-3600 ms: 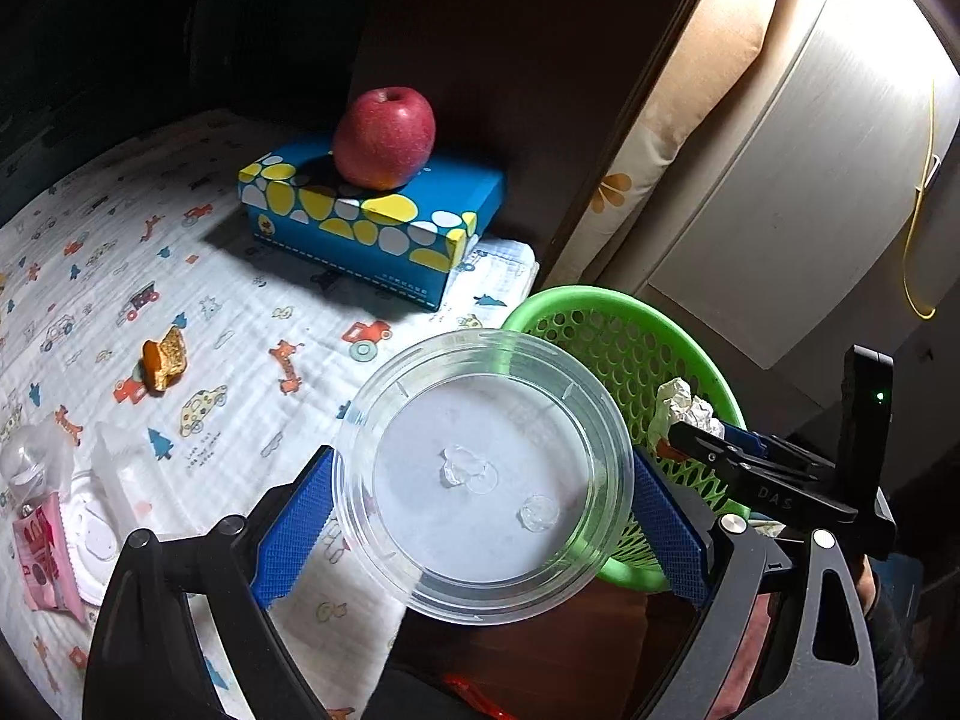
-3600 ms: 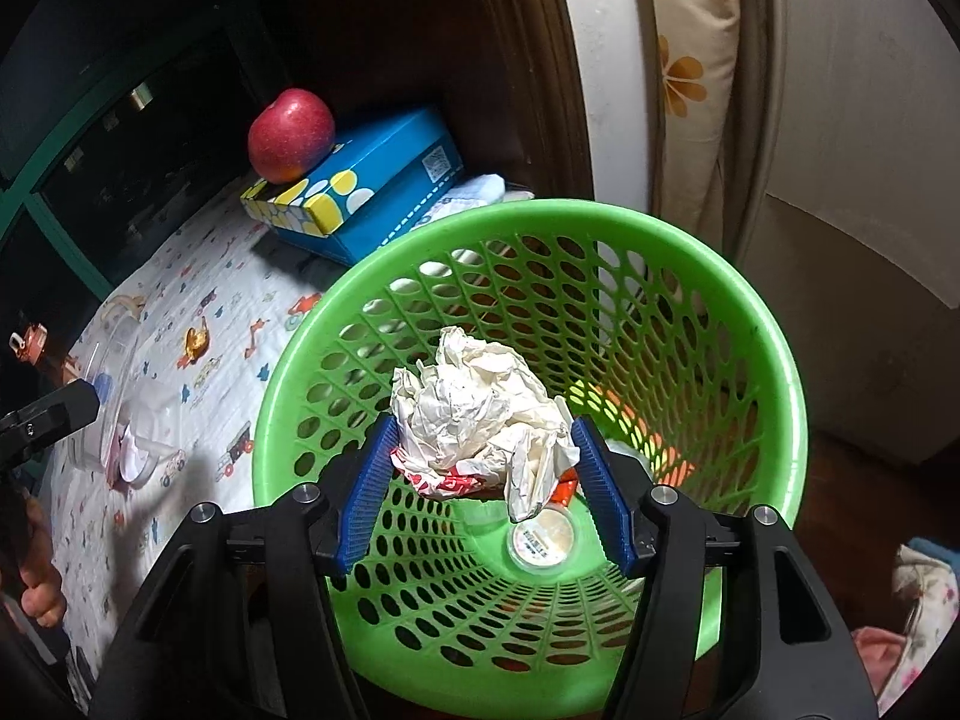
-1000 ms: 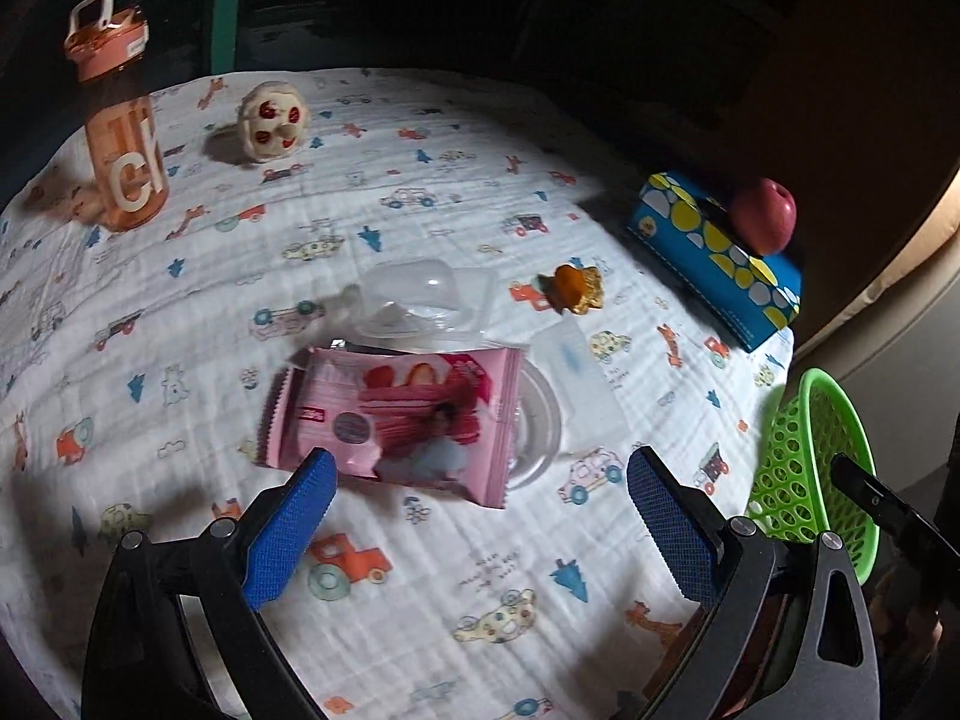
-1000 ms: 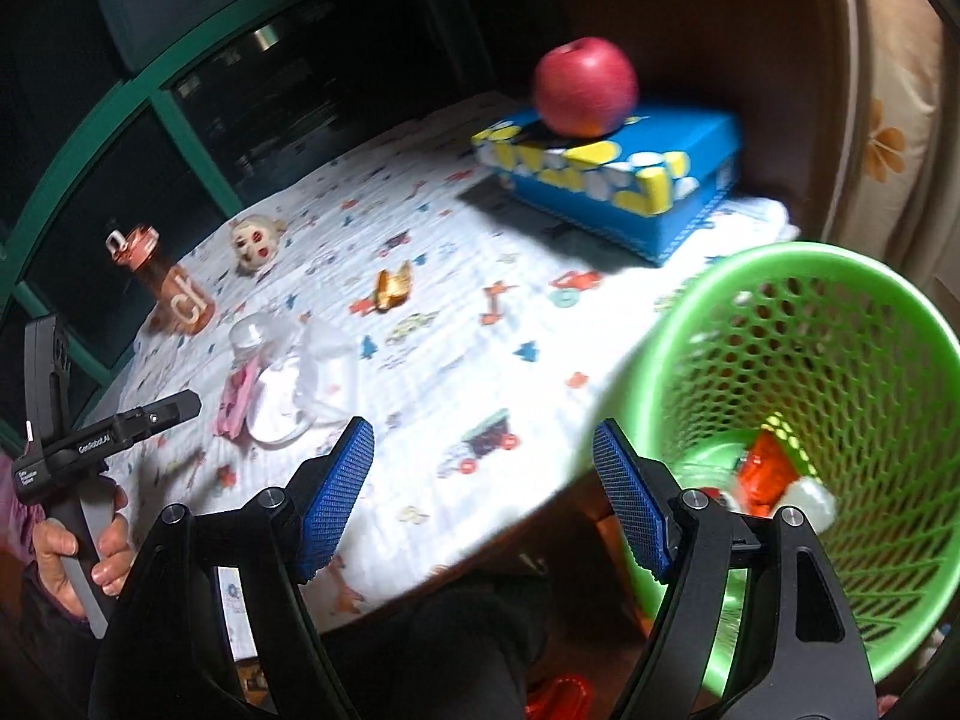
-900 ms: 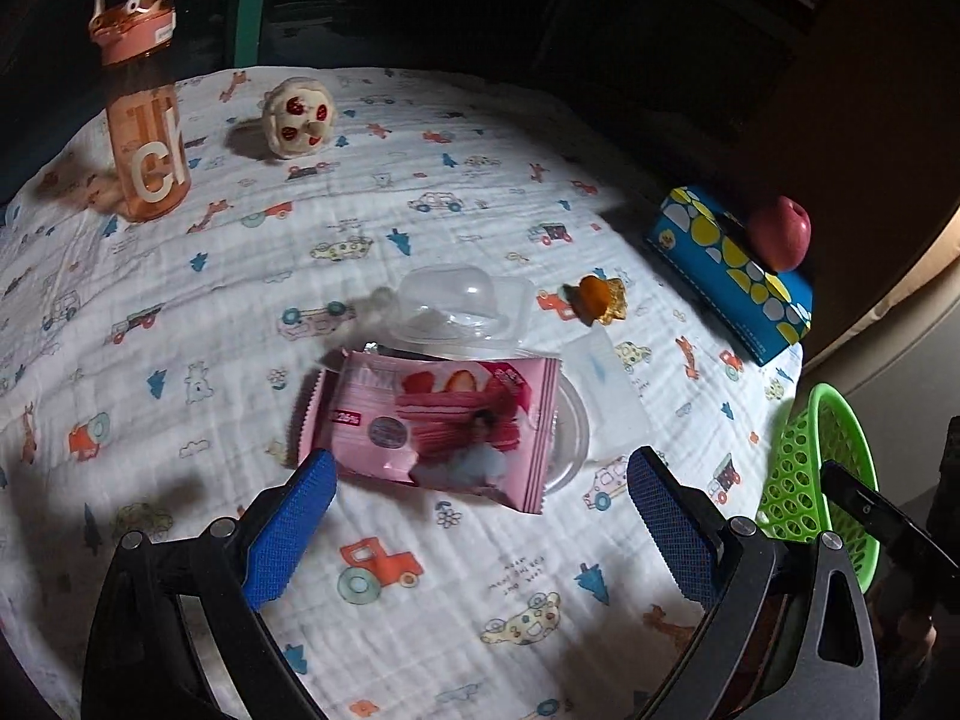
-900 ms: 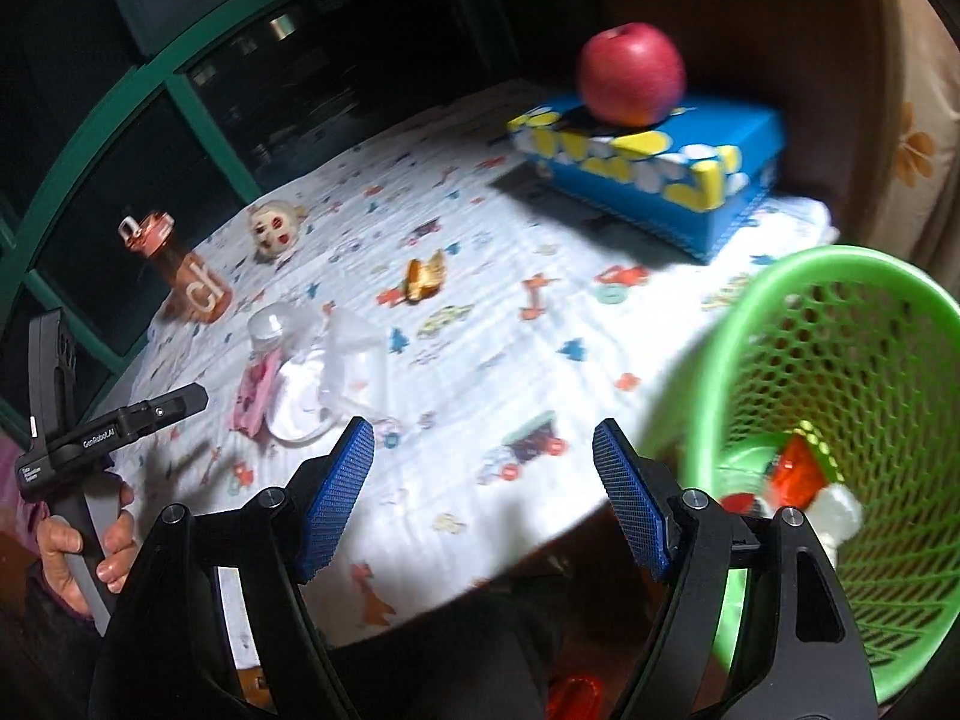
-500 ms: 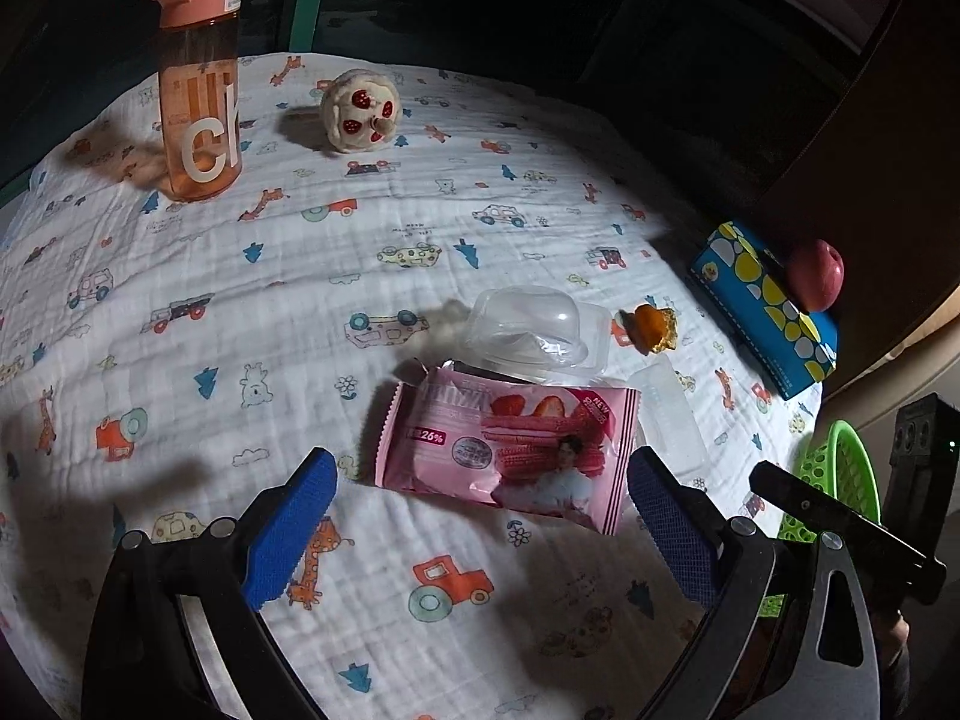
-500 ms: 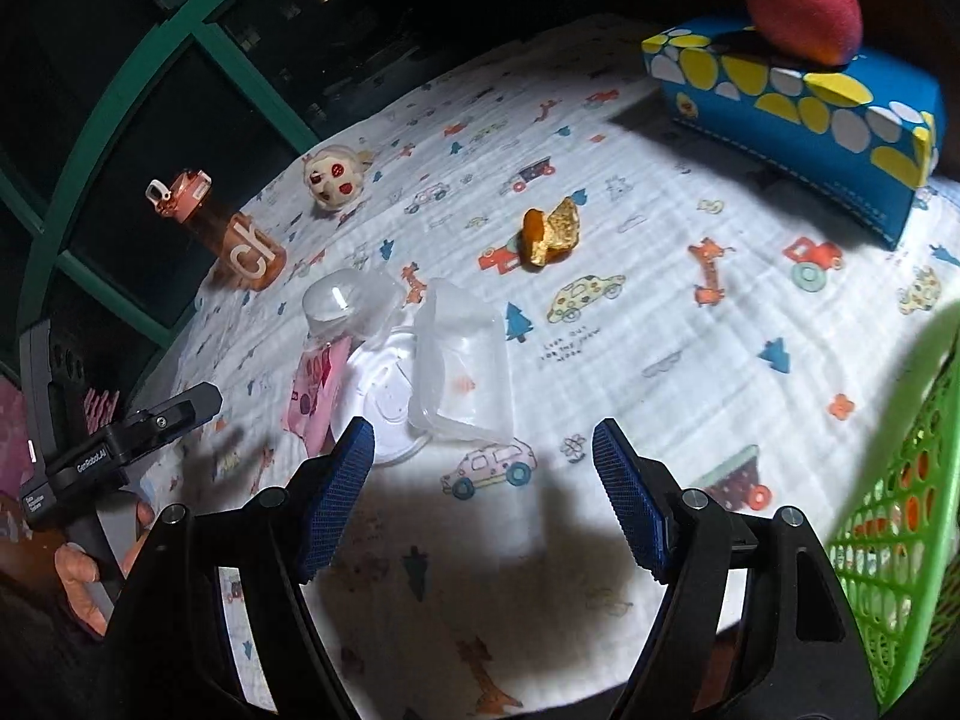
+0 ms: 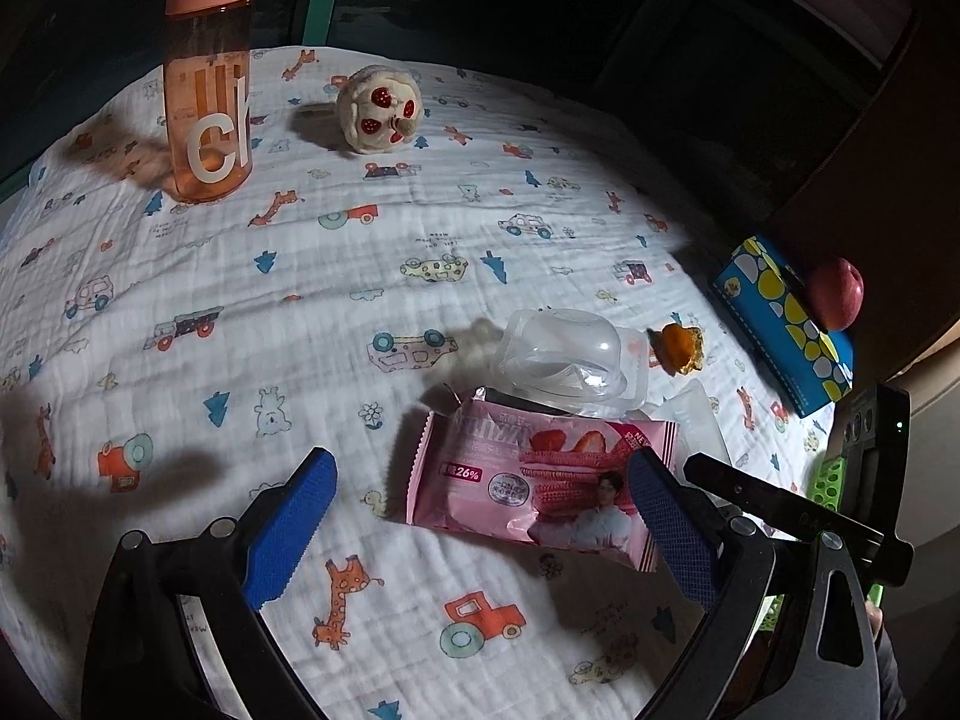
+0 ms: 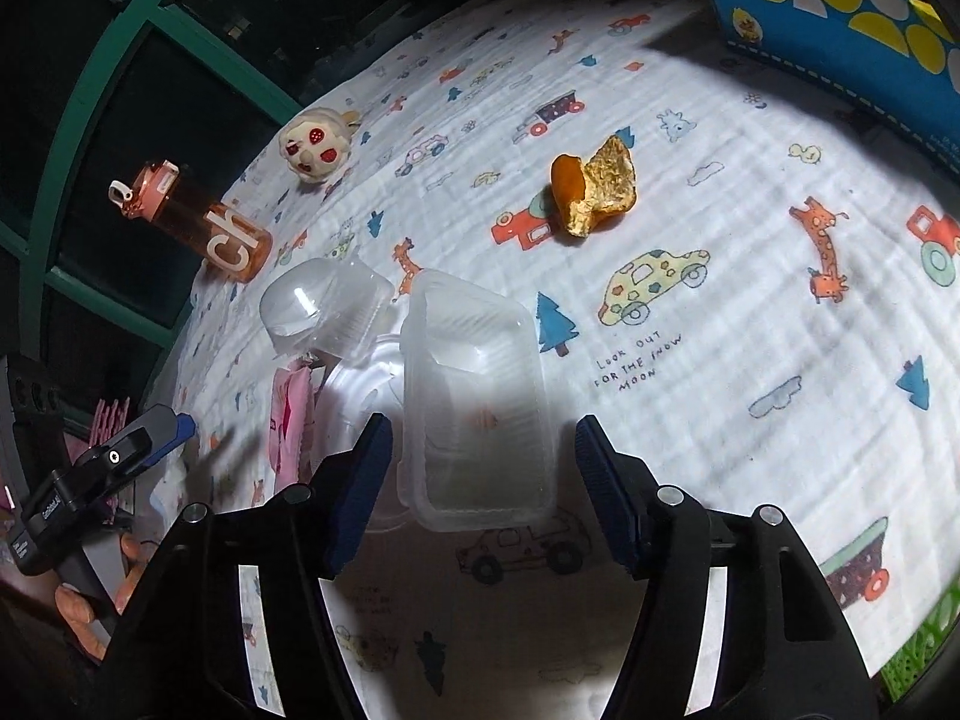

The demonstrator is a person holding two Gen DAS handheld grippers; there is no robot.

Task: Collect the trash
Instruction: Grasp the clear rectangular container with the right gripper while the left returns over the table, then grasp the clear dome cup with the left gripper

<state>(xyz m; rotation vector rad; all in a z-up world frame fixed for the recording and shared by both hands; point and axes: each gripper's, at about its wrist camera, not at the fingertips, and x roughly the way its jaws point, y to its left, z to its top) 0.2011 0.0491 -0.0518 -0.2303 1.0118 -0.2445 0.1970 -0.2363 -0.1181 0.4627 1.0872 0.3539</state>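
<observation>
My left gripper (image 9: 480, 516) is open and empty, low over the cloth, with a pink snack wrapper (image 9: 534, 486) between its fingers, nearer the right one. A clear domed cup (image 9: 564, 357) and an orange peel scrap (image 9: 681, 348) lie beyond it. My right gripper (image 10: 480, 468) is open and empty, its fingers on either side of a clear rectangular plastic tray (image 10: 474, 408). That tray rests partly on a round clear lid (image 10: 366, 390). The domed cup (image 10: 318, 312), the pink wrapper (image 10: 288, 420) and the peel scrap (image 10: 594, 192) also show there. The green basket (image 9: 831, 477) edge peeks at the right.
A printed white cloth (image 9: 360, 264) covers the table. An orange water bottle (image 9: 207, 96) and a small round toy (image 9: 378, 108) stand at the far side. A blue tissue box (image 9: 780, 324) with a red apple (image 9: 834, 294) sits at the right edge.
Both grippers let go of their trash at the basket and swung back over the table. The left has closed in on the pink wrapper, the right on the clear tray.
</observation>
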